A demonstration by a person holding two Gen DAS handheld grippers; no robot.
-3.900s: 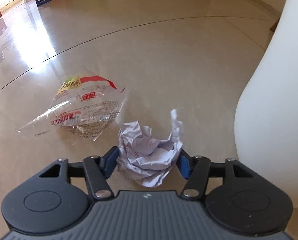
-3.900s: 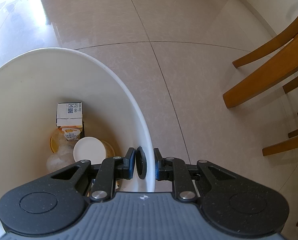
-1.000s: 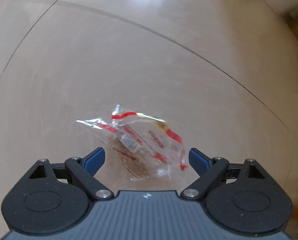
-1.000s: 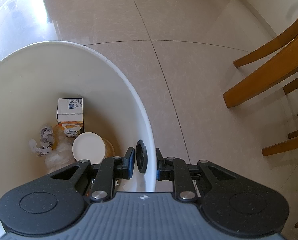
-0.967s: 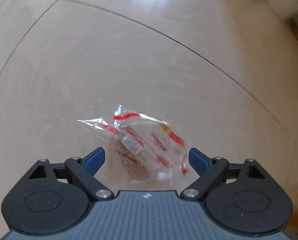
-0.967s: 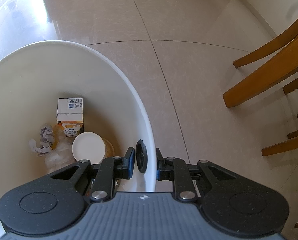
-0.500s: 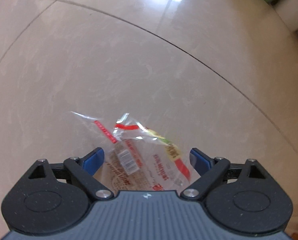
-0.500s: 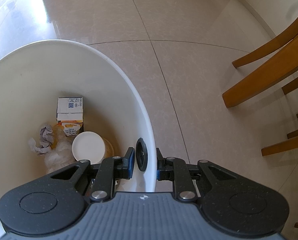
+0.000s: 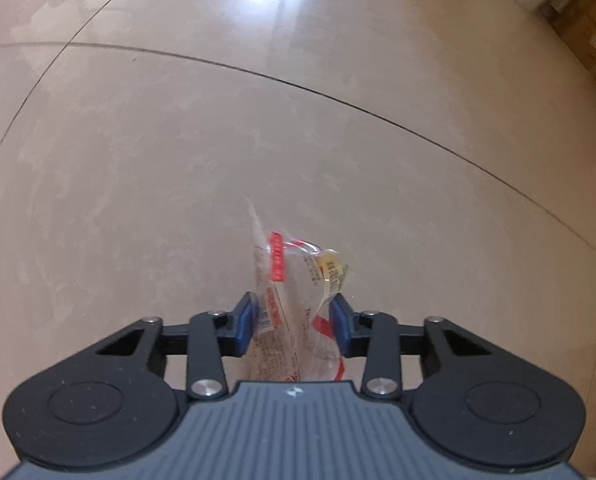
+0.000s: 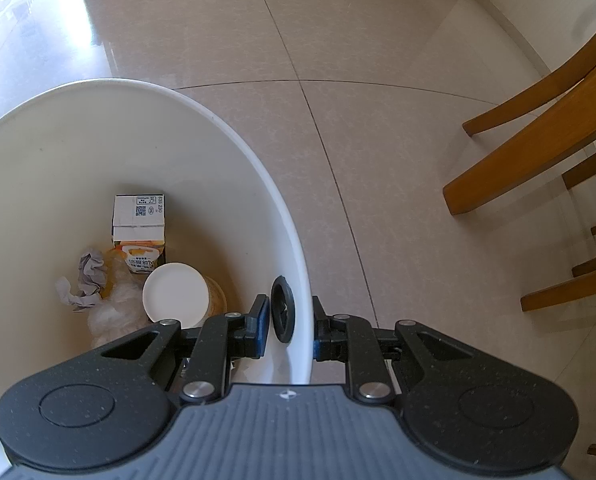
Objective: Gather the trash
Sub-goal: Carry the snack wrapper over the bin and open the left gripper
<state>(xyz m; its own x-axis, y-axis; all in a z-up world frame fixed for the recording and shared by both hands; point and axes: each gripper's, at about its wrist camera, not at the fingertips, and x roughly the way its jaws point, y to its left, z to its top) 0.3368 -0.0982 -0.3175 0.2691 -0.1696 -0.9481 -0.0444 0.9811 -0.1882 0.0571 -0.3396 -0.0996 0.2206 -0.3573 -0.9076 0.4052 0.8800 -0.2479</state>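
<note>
Carton (image 10: 138, 229), cup (image 10: 176, 295) and paper (image 10: 85, 280) lie inside the bin (image 10: 257, 184); left gripper (image 9: 293, 322) is closing on the wrapper (image 9: 293, 280), right gripper (image 10: 287, 326) clamps the bin's rim.

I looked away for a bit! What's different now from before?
The paper ball went from the floor into the bin. The left gripper moved over the plastic wrapper and is closing on it. The right gripper still clamps the bin's rim.
</note>
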